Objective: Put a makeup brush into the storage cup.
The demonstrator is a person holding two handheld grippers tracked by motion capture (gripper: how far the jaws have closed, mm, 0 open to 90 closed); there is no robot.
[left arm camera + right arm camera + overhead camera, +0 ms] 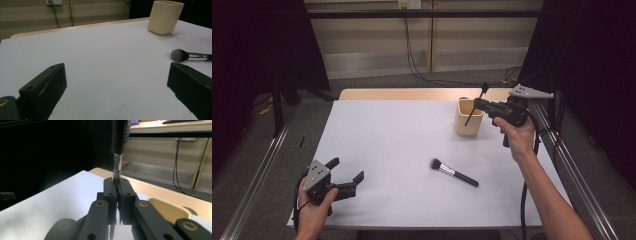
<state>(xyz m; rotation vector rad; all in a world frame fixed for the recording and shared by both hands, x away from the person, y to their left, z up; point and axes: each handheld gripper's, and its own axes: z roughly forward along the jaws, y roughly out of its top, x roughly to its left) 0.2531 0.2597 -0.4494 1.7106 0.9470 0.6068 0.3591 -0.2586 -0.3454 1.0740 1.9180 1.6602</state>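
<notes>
The right tongs (477, 104) pinch a thin brush (475, 107) tight, above the tan cup (468, 119). The left tongs (347, 171) gape wide with nothing in them. A fluffy brush (454, 172) lies on the tabletop (392, 140), well away from the cup.

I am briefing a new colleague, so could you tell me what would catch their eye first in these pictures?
The right gripper is raised over the cream cup at the table's far right, its fingers shut on a thin black brush that slants above the cup. A second makeup brush lies flat mid-table, and the left gripper rests open at the near left corner.
</notes>
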